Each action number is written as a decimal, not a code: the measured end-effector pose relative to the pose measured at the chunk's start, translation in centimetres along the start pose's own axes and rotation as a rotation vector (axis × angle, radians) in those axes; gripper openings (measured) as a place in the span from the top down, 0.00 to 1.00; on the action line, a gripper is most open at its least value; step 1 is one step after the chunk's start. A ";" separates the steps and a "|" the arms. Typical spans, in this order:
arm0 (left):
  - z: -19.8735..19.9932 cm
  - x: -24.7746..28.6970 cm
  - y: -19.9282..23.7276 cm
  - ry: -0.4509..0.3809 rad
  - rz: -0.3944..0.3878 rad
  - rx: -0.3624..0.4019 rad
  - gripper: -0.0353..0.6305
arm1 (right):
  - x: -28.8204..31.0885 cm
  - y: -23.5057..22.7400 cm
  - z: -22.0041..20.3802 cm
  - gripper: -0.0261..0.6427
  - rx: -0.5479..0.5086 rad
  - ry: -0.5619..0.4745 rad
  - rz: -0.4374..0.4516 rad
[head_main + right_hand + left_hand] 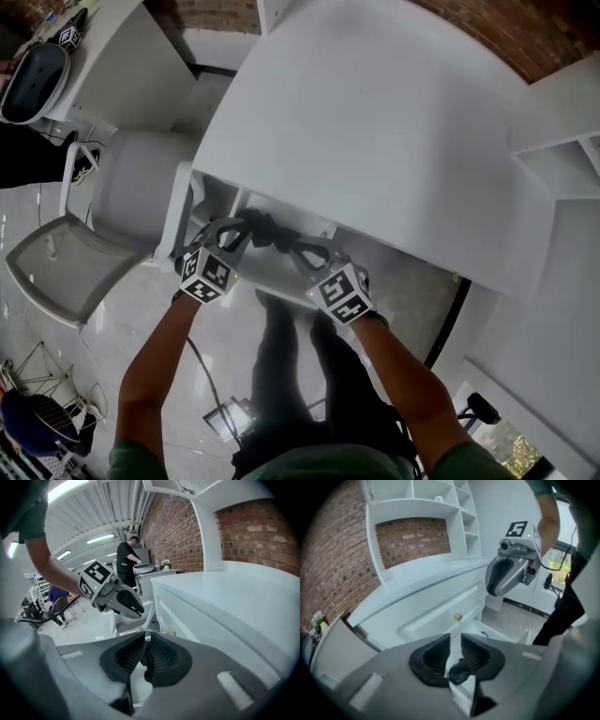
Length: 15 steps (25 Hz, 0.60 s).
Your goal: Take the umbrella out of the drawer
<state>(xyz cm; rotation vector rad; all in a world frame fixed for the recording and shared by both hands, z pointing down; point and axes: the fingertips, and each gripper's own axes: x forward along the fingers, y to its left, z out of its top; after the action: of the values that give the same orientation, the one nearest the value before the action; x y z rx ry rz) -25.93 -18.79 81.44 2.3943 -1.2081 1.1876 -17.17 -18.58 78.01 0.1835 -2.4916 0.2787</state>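
Note:
A dark folded umbrella (pixel 272 234) lies in the open white drawer (pixel 281 274) under the front edge of the white desk (pixel 375 122). My left gripper (pixel 225 236) is at the umbrella's left end and my right gripper (pixel 317 255) at its right end. In the left gripper view the jaws (pixel 455 644) stand slightly apart. The drawer's white edge shows through the gap, and a dark umbrella end (pixel 459 671) sits just below it. In the right gripper view the jaws (pixel 146 641) are parted by a narrow slit with something dark behind it. Nothing is visibly gripped.
A white chair (pixel 112 216) stands left of the drawer. White shelving (pixel 562 150) flanks the desk on the right, with brick wall behind. A brass knob (pixel 458 616) sits on a drawer front. A cable (pixel 202 366) trails on the floor. A person (pixel 126 559) stands far off.

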 end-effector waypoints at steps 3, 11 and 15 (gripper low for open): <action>-3.2 2.7 -0.6 0.039 -0.024 -0.006 0.83 | 2.5 -0.2 -3.4 0.87 0.008 0.028 0.025; -10.6 8.9 -2.5 0.130 -0.114 0.002 0.72 | 8.7 -0.7 -11.4 0.71 -0.017 0.119 0.093; -14.0 11.7 -3.6 0.177 -0.166 0.040 0.63 | 11.9 -0.9 -15.5 0.67 -0.053 0.190 0.113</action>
<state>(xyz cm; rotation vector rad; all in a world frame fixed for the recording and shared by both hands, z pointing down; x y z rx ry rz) -27.23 -16.27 99.87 2.3073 -0.9224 1.3475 -17.67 -16.45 97.47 -0.0065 -2.3205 0.2636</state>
